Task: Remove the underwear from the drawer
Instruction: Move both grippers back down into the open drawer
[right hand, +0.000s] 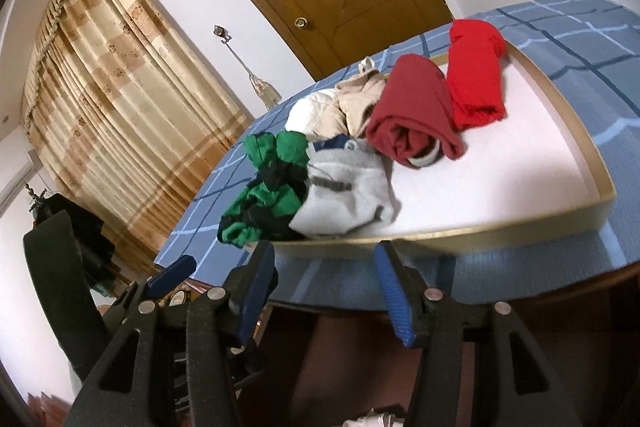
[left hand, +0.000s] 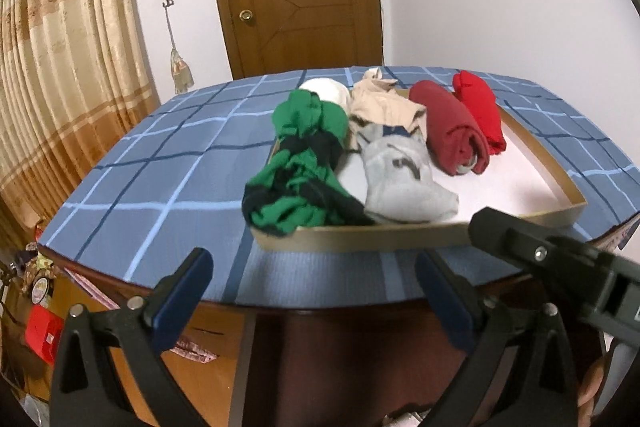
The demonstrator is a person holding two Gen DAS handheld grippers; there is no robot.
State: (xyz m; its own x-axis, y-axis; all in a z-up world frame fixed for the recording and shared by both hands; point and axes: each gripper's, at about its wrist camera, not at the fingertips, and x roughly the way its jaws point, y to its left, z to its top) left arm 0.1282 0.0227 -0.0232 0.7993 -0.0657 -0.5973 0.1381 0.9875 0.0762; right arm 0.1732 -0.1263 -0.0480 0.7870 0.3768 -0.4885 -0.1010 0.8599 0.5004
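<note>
Six garments in one drawer [left hand: 420,233]: two red, one each green, grey, beige, white; both grippers apart, empty.

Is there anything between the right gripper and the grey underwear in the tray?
Only the tray's low front wall stands between the right gripper and the grey underwear. Above that wall, nothing visible blocks the way.

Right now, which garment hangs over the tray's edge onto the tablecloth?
The green-and-black garment: it spills over the tray's left wall; the other garments lie inside.
</note>
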